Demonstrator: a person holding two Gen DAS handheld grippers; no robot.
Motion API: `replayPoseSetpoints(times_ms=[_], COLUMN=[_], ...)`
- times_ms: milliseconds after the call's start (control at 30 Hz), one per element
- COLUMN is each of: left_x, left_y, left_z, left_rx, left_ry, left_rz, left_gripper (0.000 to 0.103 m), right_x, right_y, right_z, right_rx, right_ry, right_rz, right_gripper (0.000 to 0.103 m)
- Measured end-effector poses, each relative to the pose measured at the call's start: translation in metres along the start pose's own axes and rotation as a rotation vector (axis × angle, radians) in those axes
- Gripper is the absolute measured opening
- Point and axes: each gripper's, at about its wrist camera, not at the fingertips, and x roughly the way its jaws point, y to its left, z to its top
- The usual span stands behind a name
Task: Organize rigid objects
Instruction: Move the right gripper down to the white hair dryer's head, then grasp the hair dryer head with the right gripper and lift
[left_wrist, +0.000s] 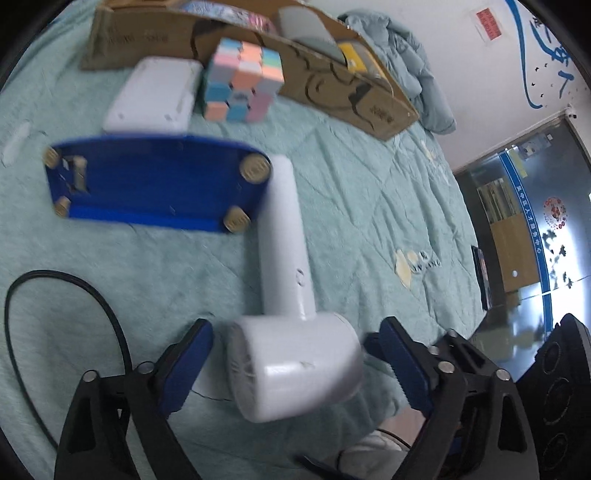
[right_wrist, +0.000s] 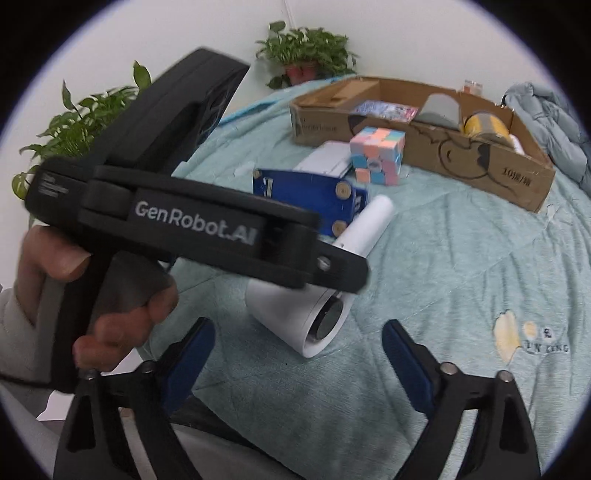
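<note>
left wrist view: the left gripper is spread, its blue pads flanking the round head of a white hair dryer without visibly pressing on it; the right pad sits just beside the head, the left pad stands clear. the hair dryer lies on a pale green bed quilt, its handle running toward 12 o'clock until its tip meets a blue tray turned bottom-up, four round feet showing. beyond the tray, at 11 o'clock, lie a white box and a pastel puzzle cube, just beside each other. behind them stands a cardboard box holding several items too blurred to name. a black cable loops at 9 o'clock. right wrist view: the right gripper is spread and holds nothing, with the hair dryer's open nozzle on the quilt just ahead at 12 o'clock. a hand grips the black handle of the left gripper at 9 o'clock. two potted plants stand by the wall at 11 and 12 o'clock.
</note>
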Motion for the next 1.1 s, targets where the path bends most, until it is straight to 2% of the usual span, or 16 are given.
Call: replayPoseSetpoints(times_ms=[33,100,167,233,533,600,700,767,800,867,933,1100], left_x=[0.002,0.004,0.009,0.013,0.027,0.028,0.031,0.033,0.035,0.039,0.04,0.035], left_y=[-0.003,-0.007,-0.008,-0.012,-0.031,-0.028,-0.019,-0.014,-0.012,-0.01,-0.011,-0.015], left_z=[-0.001,-0.001,0.001,0.007,0.045,0.05,0.055,0.058,0.057,0.055,0.054,0.051], left_rx=[0.0,-0.013,-0.055,-0.073,-0.049,-0.059,-0.072,-0.067,-0.066,-0.055,-0.029,0.003], left_ry=[0.005,0.007,0.027,0.031,0.031,0.025,0.027,0.027,0.031,0.044,0.053,0.047], left_rz=[0.007,0.009,-0.031,-0.047,-0.183,-0.175,-0.154,-0.137,-0.129,-0.111,-0.084,-0.07], left_gripper=[0.085,0.083,0.077,0.077,0.076,0.076,0.067,0.056,0.053,0.04,0.035,0.034], right_x=[0.005,0.006,0.006,0.005,-0.003,-0.003,0.004,0.013,0.018,0.024,0.023,0.018], right_y=[0.0,-0.005,-0.014,-0.024,-0.059,-0.058,-0.049,-0.042,-0.04,-0.038,-0.037,-0.034], right_z=[0.002,0.003,0.003,0.004,0.011,0.011,0.01,0.008,0.007,0.004,0.006,0.009], right_rx=[-0.004,0.008,0.044,0.076,0.151,0.14,0.115,0.145,0.161,0.165,0.167,0.161], right_ry=[0.014,0.016,0.014,0.012,-0.012,-0.009,0.007,0.012,0.027,0.049,0.04,0.021], right_rz=[-0.004,0.001,0.029,0.048,0.03,0.019,0.011,-0.019,-0.027,-0.055,-0.07,-0.101], right_gripper=[0.071,0.066,0.066,0.067,0.067,0.067,0.067,0.067,0.066,0.064,0.063,0.062])
